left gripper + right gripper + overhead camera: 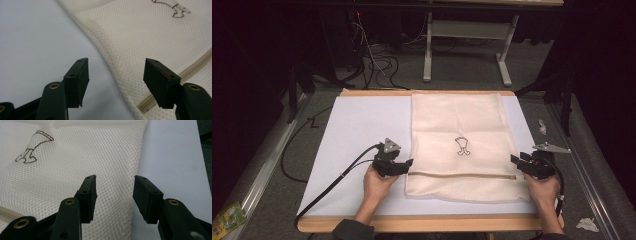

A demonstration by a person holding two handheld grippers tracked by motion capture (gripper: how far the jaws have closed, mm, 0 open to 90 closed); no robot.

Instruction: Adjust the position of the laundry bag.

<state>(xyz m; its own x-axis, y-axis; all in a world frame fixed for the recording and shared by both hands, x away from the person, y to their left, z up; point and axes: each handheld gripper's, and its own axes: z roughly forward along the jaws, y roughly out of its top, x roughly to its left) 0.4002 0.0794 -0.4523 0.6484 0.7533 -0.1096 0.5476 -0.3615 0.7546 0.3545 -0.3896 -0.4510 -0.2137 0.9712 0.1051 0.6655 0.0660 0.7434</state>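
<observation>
left gripper (116,83) open over mesh bag (150,37) edge, holding nothing

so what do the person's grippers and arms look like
Both grippers, left gripper and right gripper, are black with two blocky jaws and brass-coloured rivets. Each carries a grey three-cornered plate on top. A black cable trails from the left one. The left arm ends in a dark sleeve.

The mesh bag (459,145) lies on the table's (357,130) right half, between the left tongs (409,163) and right tongs (513,160).
</observation>
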